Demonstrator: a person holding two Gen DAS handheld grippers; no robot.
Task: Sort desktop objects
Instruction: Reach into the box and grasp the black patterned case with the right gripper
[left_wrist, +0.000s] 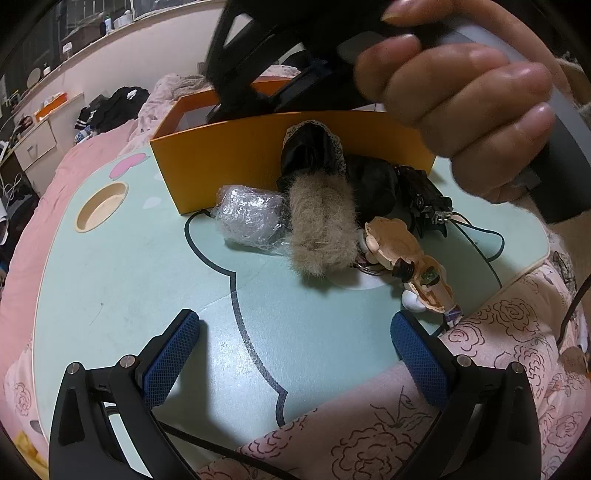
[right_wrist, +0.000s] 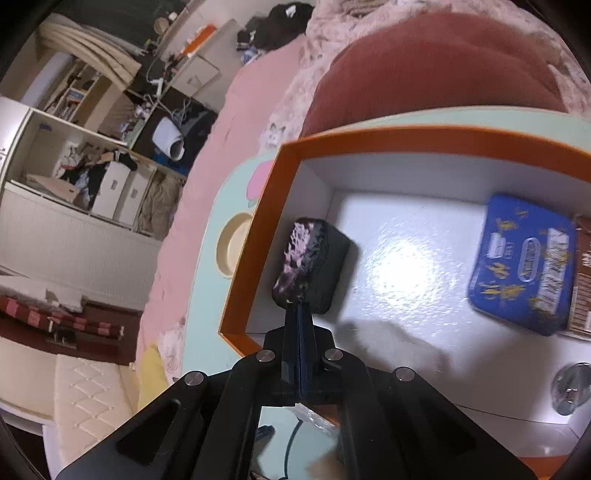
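Note:
My left gripper (left_wrist: 295, 354) hangs open over the mint-green table (left_wrist: 129, 295), nothing between its blue pads. Beyond it lie a bubble-wrap bundle (left_wrist: 247, 214), a beige fur pom (left_wrist: 321, 225), black lace cloth (left_wrist: 314, 155), a black gadget (left_wrist: 424, 199) and a small doll figure (left_wrist: 410, 254). My right gripper (right_wrist: 298, 308) is shut, reaching into the orange box (right_wrist: 251, 258). Its tips end right at a black case with a pink pattern (right_wrist: 310, 266) leaning on the box's left wall. A blue tin (right_wrist: 521, 266) lies further right inside.
A brown packet (right_wrist: 583, 277) sits beside the tin and a silvery metal piece (right_wrist: 570, 387) near the box's front. A hand (left_wrist: 461, 92) grips the right tool above the box (left_wrist: 258, 147). A round cup recess (left_wrist: 101, 206) marks the table's left. Pink bedding surrounds the table.

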